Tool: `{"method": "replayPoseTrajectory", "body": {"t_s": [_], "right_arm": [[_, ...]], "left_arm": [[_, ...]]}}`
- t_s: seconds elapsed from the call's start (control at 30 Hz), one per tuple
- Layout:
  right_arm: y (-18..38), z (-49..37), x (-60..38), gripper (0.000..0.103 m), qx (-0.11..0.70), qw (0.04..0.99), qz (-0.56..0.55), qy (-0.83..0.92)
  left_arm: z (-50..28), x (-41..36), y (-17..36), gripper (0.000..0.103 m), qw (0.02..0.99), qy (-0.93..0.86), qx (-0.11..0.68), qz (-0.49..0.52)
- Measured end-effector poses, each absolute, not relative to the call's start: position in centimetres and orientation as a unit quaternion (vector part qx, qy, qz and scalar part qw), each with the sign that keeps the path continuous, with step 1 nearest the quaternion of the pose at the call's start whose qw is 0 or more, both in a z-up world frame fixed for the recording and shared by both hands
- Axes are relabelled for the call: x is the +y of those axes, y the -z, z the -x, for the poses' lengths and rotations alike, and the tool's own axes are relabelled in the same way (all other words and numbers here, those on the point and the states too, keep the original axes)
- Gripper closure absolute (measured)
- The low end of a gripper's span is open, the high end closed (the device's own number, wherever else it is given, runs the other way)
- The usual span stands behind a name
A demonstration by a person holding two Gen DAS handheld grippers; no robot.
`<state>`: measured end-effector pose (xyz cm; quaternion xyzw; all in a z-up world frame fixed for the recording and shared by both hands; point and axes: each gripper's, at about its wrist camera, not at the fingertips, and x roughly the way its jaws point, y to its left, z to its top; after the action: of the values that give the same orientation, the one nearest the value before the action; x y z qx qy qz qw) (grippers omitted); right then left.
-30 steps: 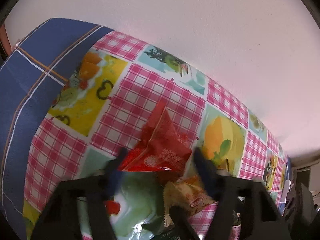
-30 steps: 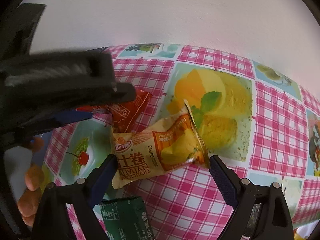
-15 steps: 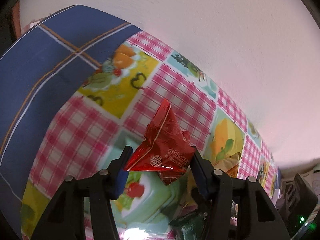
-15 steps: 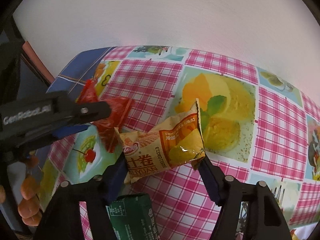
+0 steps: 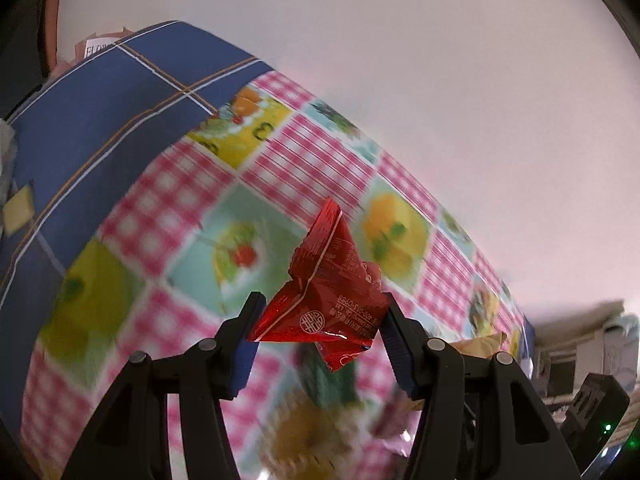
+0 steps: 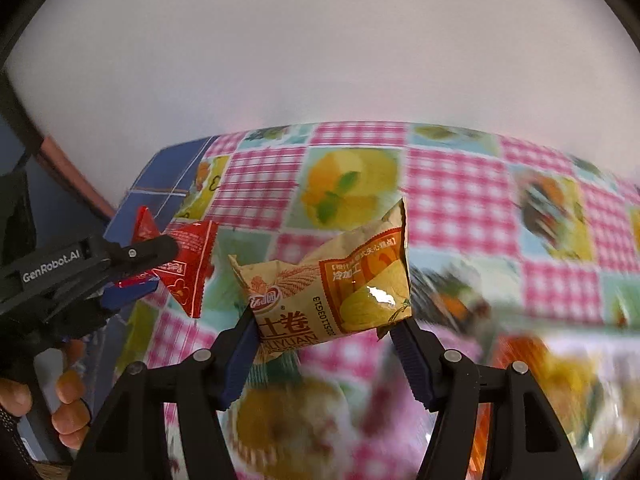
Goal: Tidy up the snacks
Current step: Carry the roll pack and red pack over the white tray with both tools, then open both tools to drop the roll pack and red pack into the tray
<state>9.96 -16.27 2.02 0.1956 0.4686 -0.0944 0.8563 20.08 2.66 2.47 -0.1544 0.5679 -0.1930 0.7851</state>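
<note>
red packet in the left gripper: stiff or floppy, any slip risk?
Probably floppy: the red packet is creased and folded between the left gripper fingers, its lower corner hanging loose. Likely light, since a pinch on its sides holds it above the tablecloth. Glossy film shows glare, so it may slip.

Both tongs have lifted their packets [image 5: 326,296] [image 6: 332,280] off the tablecloth [image 6: 452,200].

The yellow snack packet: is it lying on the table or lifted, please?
Lifted: the right gripper pinches the yellow packet above the tablecloth.
</note>
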Motion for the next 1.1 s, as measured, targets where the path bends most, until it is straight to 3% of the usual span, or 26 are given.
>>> {"method": "replayPoseTrajectory", "body": {"t_s": [0.3, 0.73, 0.83, 0.87, 1.1], "right_arm": [[-4.5, 2.9, -20.7, 0.035, 0.447, 0.828, -0.267, 0.208], [-0.2, 16.3, -30.1, 0.034, 0.459, 0.739, -0.358, 0.339], [0.8, 16.6, -30.6, 0.032, 0.469, 0.731, -0.368, 0.332], [1.2, 16.6, -30.8, 0.032, 0.475, 0.727, -0.367, 0.332], [1.4, 16.4, -30.9, 0.023, 0.483, 0.729, -0.352, 0.335]], "left_arm": [[-9.6, -4.1, -6.3, 0.044, 0.761, 0.27, 0.575, 0.132], [1.2, -15.0, -3.1, 0.044, 0.697, 0.346, 0.625, 0.066], [1.5, -15.7, -2.1, 0.035, 0.692, 0.34, 0.633, 0.067], [1.5, -15.6, -1.8, 0.028, 0.692, 0.335, 0.636, 0.068], [0.3, -13.1, -1.0, 0.025, 0.702, 0.302, 0.639, 0.083]]}}
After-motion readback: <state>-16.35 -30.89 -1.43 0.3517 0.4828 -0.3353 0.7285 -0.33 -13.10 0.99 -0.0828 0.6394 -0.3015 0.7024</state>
